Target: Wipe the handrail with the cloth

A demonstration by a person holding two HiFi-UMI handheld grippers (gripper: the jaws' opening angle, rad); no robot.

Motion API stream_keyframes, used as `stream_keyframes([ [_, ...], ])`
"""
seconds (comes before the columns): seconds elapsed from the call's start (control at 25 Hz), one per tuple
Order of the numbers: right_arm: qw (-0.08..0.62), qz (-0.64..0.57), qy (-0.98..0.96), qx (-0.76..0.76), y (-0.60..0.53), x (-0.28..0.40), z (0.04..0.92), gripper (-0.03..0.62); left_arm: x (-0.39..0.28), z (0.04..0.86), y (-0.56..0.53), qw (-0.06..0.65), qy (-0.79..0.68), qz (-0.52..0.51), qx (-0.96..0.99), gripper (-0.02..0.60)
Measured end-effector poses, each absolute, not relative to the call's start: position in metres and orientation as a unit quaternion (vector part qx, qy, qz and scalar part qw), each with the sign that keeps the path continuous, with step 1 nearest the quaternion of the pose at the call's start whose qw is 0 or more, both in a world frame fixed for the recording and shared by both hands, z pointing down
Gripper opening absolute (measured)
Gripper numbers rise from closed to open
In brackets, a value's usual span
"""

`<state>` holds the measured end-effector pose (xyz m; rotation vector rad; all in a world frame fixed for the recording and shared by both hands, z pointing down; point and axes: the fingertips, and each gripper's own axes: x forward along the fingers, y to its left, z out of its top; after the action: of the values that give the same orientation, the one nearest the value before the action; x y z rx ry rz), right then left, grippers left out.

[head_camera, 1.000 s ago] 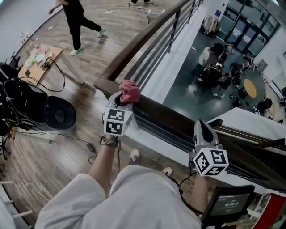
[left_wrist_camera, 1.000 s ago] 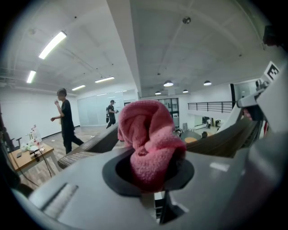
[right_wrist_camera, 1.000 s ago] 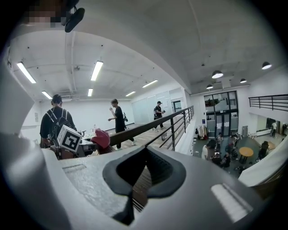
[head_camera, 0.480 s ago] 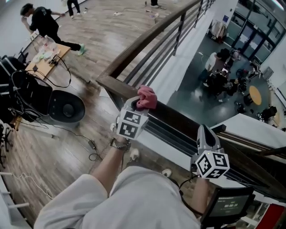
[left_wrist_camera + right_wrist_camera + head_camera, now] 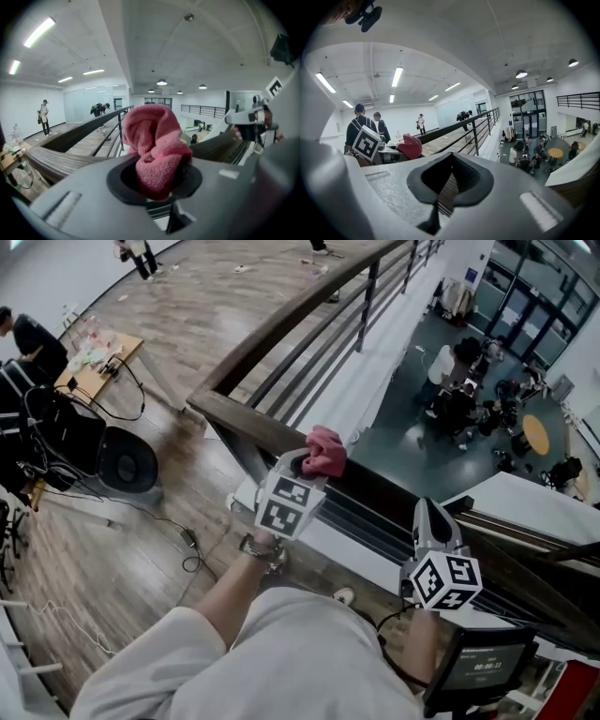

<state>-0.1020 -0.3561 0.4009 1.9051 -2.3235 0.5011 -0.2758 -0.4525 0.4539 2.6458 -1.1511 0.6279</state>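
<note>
The dark wooden handrail (image 5: pixel 234 420) runs from its corner at the left down to the right. My left gripper (image 5: pixel 305 463) is shut on a bunched pink cloth (image 5: pixel 325 451) and presses it on the rail's top, a short way right of the corner. In the left gripper view the cloth (image 5: pixel 157 150) fills the jaws and hides the rail under it. Further right along the same rail is my right gripper (image 5: pixel 427 507), shut with nothing held. In the right gripper view the rail's wood grain (image 5: pixel 446 190) shows just beyond that gripper (image 5: pixel 449 187).
A second rail (image 5: pixel 309 306) with metal bars leads from the corner to the top right. Beyond the railing is a drop to a lower floor with people (image 5: pixel 459 399). A black round object (image 5: pixel 127 460), cables and a wooden table (image 5: pixel 94 357) stand at the left. A small screen (image 5: pixel 478 667) sits at the lower right.
My left gripper has slid the pink cloth to the right along the handrail, away from the corner. The right gripper has stayed in place on the rail.
</note>
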Motion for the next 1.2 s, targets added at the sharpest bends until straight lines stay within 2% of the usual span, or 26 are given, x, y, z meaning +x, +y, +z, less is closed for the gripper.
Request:
stream_keyframes([
  [0.64,0.066,0.175,-0.777,0.601,-0.323,-0.058,0.406,0.002,-0.175,0.446,-0.391,0.092,-0.344,0.193,0.914,0.086],
  [1.2,0.071,0.180,-0.733,0.652,-0.325,-0.048,0.408,0.002,-0.156,0.448,-0.384,0.067,-0.298,0.202,0.930,0.086],
])
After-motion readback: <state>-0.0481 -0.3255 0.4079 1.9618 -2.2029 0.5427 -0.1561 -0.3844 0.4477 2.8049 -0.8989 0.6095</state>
